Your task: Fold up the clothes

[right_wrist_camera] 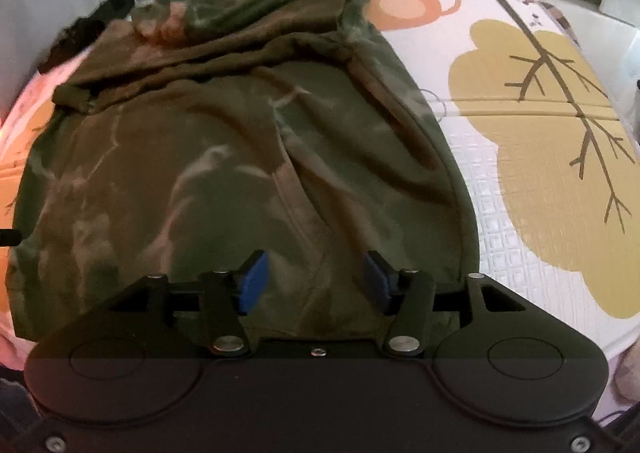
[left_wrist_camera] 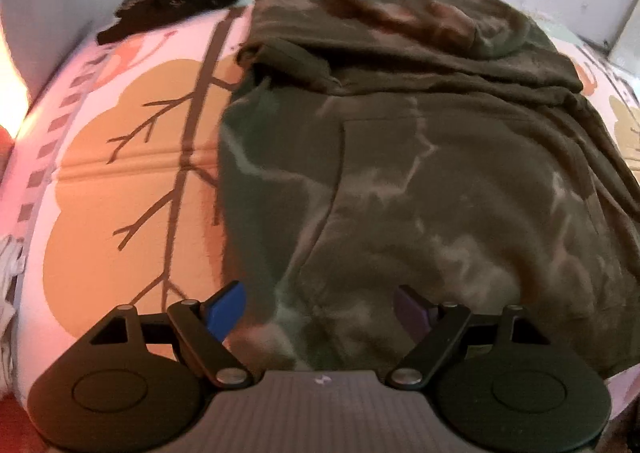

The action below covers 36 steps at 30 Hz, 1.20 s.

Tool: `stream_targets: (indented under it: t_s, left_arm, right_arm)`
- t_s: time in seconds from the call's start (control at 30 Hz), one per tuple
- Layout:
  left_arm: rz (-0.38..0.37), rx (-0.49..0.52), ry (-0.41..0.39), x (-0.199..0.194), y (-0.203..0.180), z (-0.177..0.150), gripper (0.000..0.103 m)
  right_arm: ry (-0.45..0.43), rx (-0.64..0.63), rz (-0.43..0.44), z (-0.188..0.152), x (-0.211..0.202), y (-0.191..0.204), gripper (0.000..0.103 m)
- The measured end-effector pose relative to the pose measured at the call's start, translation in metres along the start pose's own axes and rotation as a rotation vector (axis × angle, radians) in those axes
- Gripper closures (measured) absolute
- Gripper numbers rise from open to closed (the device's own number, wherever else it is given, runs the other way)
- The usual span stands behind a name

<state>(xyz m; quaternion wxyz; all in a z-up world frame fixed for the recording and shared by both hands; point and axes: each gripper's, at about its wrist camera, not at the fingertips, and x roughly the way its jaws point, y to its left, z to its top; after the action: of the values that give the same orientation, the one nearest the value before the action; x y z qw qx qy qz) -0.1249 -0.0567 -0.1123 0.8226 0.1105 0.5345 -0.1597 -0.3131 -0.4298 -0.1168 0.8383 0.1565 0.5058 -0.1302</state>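
— Two garments on the play mat [right_wrist_camera: 520, 213], the one printed with trees and an orange animal. Which is bigger?

— The olive tie-dye hoodie [left_wrist_camera: 400, 173], spread front up over the middle of the mat, hood at the far end, one sleeve folded across the chest. Its hem lies nearest both grippers.

— And the other?

— A black garment [left_wrist_camera: 176, 5], bunched at the far left corner, apart from the hoodie.

— The fingers?

— The left gripper [left_wrist_camera: 320, 311] is spread wide above the hem, holding nothing. The right gripper [right_wrist_camera: 316, 283] likewise, parted and empty, above the pocket.
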Motion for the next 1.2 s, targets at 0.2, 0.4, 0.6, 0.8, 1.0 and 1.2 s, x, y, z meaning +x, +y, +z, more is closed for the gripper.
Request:
stream_targets:
  t_s: [0.2, 0.4, 0.6, 0.8, 1.0, 1.2]
  left_arm:
    - [-0.041, -0.079, -0.075, 0.005, 0.017, -0.032, 0.02]
    - [0.007, -0.069, -0.073, 0.014, 0.016, -0.051, 0.021]
    - [0.05, -0.062, -0.038, 0.027, 0.014, -0.067, 0.021]
    - [0.011, -0.127, -0.034, 0.036, 0.021, -0.072, 0.015]
    - [0.01, -0.03, -0.014, 0.044, 0.002, -0.079, 0.0]
    - [-0.023, -0.035, -0.015, 0.044, -0.003, -0.083, 0.0]
  right_arm:
    - [-0.097, 0.002, -0.081, -0.03, -0.005, -0.014, 0.042]
    - [-0.092, 0.054, -0.144, -0.053, 0.0, -0.032, 0.041]
    - [-0.047, 0.08, -0.196, -0.067, 0.008, -0.046, 0.04]
    - [0.019, 0.161, -0.194, -0.081, 0.021, -0.061, 0.039]
    - [0.027, 0.172, -0.164, -0.098, 0.027, -0.054, 0.028]
    - [0.03, 0.14, -0.114, -0.107, 0.027, -0.039, 0.029]
